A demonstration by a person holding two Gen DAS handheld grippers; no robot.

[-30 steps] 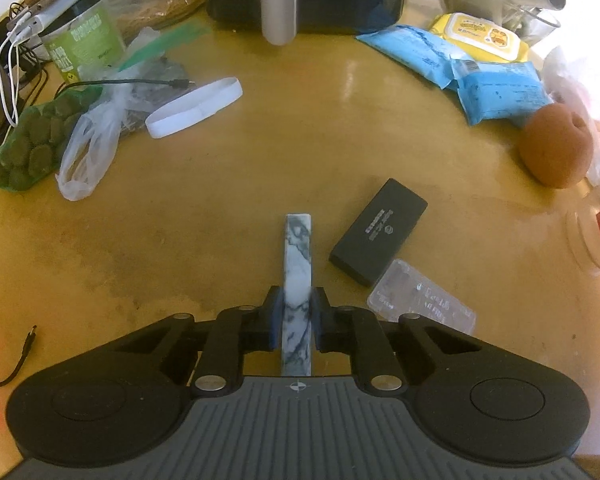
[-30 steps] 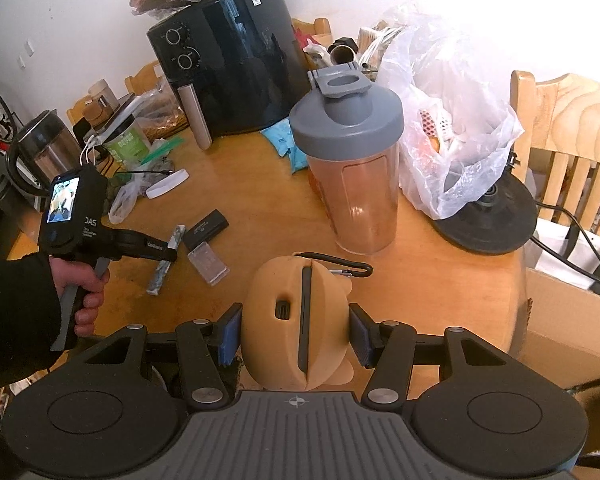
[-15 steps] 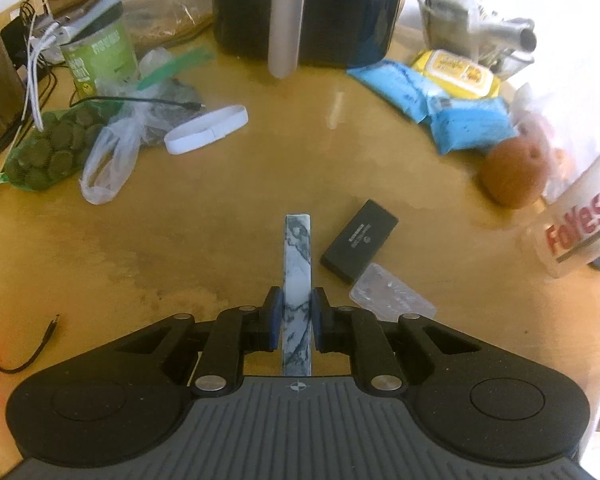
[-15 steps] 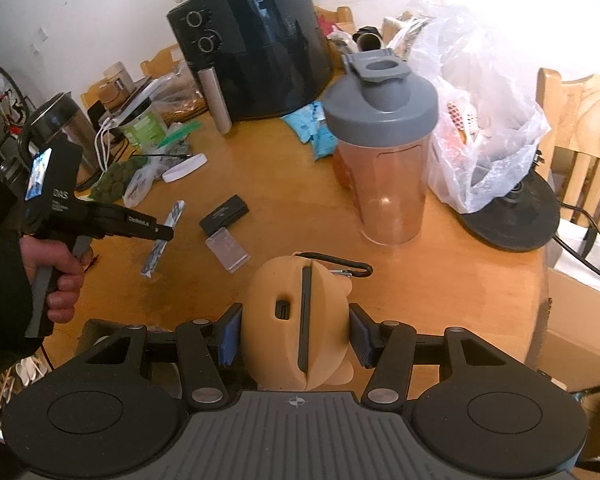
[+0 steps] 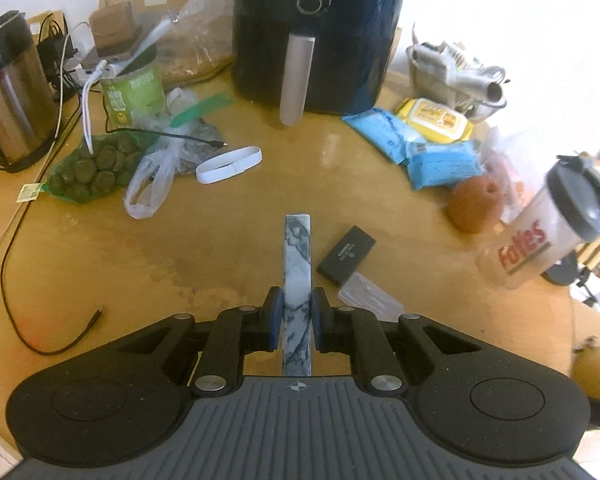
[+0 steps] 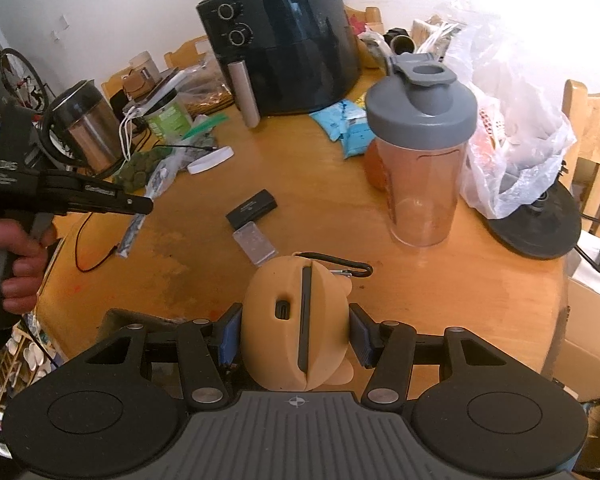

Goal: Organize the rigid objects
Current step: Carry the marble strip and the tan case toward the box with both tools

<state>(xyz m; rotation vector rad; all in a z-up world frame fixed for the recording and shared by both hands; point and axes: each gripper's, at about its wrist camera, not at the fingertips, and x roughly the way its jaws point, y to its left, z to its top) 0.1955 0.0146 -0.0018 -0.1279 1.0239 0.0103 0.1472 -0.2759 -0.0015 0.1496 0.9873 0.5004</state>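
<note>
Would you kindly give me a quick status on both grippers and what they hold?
Left gripper shut on marble bar, clear of table. Right gripper shut on tan case. Nothing in the way.

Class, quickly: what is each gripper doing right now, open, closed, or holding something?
Left gripper: closed on the marbled bar.
Right gripper: closed on the tan case.

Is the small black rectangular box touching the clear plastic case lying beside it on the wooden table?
Apart. The right wrist view shows bare table between the black box and the clear case.
</note>
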